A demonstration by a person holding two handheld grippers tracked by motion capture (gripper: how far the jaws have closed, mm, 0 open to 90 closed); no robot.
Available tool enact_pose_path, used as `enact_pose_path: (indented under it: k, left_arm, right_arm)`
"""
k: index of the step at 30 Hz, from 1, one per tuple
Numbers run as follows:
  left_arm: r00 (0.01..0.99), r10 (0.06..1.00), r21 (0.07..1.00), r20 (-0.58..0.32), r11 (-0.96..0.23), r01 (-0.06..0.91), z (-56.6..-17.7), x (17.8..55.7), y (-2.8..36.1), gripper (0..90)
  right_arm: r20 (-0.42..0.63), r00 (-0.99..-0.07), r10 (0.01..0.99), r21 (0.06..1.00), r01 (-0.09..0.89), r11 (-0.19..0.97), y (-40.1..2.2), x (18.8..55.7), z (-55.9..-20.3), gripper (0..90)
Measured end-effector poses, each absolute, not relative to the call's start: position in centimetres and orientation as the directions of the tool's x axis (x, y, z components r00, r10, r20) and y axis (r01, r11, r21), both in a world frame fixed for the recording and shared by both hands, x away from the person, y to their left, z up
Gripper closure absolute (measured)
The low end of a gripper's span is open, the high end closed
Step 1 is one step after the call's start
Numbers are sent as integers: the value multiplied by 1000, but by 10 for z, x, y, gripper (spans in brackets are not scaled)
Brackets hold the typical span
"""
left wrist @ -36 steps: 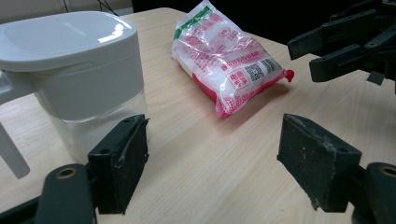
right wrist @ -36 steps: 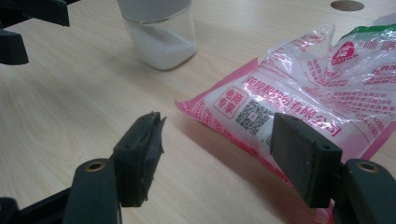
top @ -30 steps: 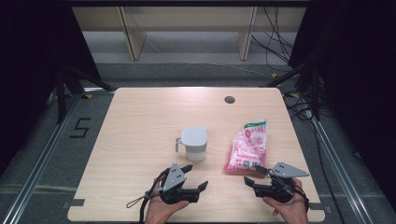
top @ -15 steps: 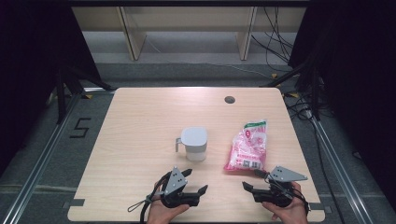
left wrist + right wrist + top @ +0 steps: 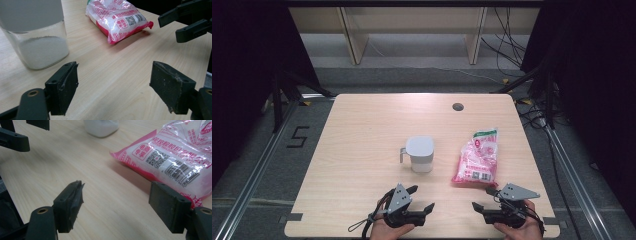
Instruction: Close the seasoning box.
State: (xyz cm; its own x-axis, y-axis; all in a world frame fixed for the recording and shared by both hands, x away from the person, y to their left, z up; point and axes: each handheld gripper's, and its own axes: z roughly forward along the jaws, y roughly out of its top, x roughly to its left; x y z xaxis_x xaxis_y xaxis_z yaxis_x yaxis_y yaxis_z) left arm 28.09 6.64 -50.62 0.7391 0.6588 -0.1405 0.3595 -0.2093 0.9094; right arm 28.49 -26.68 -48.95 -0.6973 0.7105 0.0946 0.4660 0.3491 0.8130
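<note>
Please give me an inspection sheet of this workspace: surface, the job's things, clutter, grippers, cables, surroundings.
Surface: light wooden table, with a round hole near the far edge.
Job's things: lidded jar with white granules, upright at centre; pink and white bag lying flat to its right, apart from it.
Clutter: nothing seen.
Grippers: left hand-held gripper open, nothing between the jaws; right hand-held gripper open, its jaws have just been opening, nothing between them, near the bag's end.
Cables: a black cable trails from the left hand-held gripper; floor cables at far right.
Surroundings: wooden shelf legs behind; dark curtains at the sides.
</note>
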Motion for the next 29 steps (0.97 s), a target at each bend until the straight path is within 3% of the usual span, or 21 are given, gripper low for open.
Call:
enact_pose_path:
  k: [1,2,10,15,17,19,24,26,29]
  left_arm:
    - [738,662,905,-128,-226,360,-506,280,67,215]
    - [742,657,907,-130,-224,357,-507,279,66,215]
    - [744,653,907,-142,-215,362,-512,275,65,208]
    - [762,641,901,-89,-274,335,-513,274,67,208]
    - [736,661,901,-144,-219,373,-515,270,63,208]
    - [746,655,900,-124,-242,362,-515,271,65,207]
    - [745,659,899,-100,-261,352,-515,272,69,207]
    - [729,671,902,-135,-222,370,-515,270,69,207]
    - [723,681,897,-114,-242,369,-515,272,74,207]
  right_arm:
    - [127,-680,722,794,506,338,-265,281,-489,270]
    - [92,-697,711,806,472,358,-266,283,-490,269]
    - [90,-711,697,798,470,376,-265,277,-494,265]
    - [100,-723,684,780,483,398,-263,274,-495,261]
    - [98,-719,689,784,481,391,-262,273,-495,261]
    - [129,-703,699,775,511,371,-260,270,-496,259]
    - [110,-735,669,767,491,413,-261,274,-498,259]
    - [103,-741,663,769,482,420,-261,274,-499,259]
    - [94,-713,695,773,492,401,-263,273,-497,261]
